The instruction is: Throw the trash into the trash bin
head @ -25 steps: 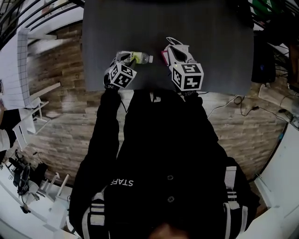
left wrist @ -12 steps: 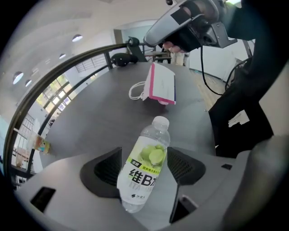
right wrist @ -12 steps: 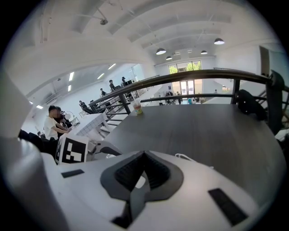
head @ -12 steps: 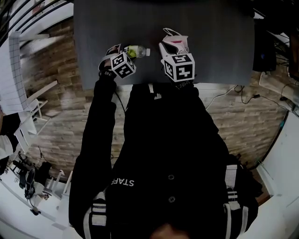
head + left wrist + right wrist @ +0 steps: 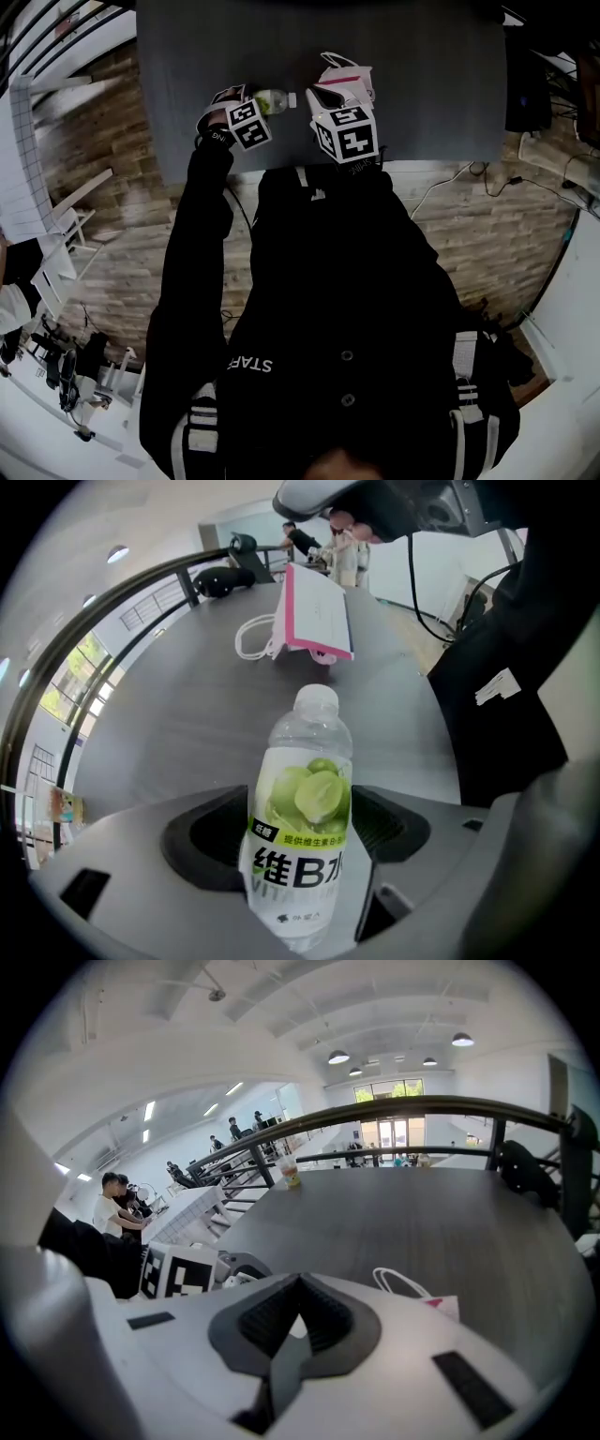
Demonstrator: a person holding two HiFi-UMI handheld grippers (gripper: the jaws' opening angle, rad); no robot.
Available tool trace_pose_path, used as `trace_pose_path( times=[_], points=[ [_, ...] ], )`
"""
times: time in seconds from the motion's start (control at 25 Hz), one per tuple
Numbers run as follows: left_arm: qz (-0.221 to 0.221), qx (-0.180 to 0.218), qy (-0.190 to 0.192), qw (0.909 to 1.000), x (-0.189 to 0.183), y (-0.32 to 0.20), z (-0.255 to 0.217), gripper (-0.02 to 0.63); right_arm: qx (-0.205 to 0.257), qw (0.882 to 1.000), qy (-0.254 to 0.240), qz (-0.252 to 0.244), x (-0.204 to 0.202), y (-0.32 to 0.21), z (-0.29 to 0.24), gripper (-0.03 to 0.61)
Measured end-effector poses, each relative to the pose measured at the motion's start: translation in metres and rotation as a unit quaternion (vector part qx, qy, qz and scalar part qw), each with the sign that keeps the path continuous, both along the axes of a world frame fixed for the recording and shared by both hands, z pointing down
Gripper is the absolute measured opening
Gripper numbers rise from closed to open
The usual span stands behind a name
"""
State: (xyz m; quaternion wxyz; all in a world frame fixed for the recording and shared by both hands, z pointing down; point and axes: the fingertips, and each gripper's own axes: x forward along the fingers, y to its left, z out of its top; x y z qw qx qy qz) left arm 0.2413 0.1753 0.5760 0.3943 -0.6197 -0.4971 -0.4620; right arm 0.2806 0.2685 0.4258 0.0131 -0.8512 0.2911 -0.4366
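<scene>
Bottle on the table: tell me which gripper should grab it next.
Left. The left gripper has just been opening its jaws, and the bottle already lies between them. The right gripper is shut, beside the paper bag.

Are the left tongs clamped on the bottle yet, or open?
Open. The left tongs have just been opening; their jaws stand wide either side of the bottle, not squeezing it.
</scene>
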Motion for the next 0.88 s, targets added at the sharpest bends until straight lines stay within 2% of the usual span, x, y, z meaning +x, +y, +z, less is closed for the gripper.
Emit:
trace_pose_path(
  times=[0.24, 0.32, 0.44, 0.6, 0.88],
  points=[
    [-0.016, 0.012, -0.009, 0.9997, -0.002, -0.005, 0.014, 0.328, -0.005, 1.000, 0.002, -0.004, -0.010, 0.002, -0.004, 0.015],
    [-0.035, 0.007, -0.007, 0.9993, -0.003, -0.005, 0.010, 0.328, -0.004, 1.000, 0.005, -0.005, -0.012, 0.003, -0.006, 0.015],
    [-0.088, -0.019, -0.005, 0.9960, -0.005, -0.007, -0.001, 0.328, -0.004, 1.000, 0.008, -0.009, -0.014, 0.001, -0.010, 0.015],
    [-0.160, -0.047, 0.006, 0.9859, -0.010, -0.021, -0.019, 0.328, 0.000, 1.000, 0.011, -0.029, -0.017, -0.015, -0.013, 0.015],
    [-0.276, -0.078, 0.024, 0.9576, -0.041, -0.070, -0.042, 0.328, 0.007, 0.996, 0.011, -0.083, -0.038, -0.067, -0.016, 0.015]
  ],
)
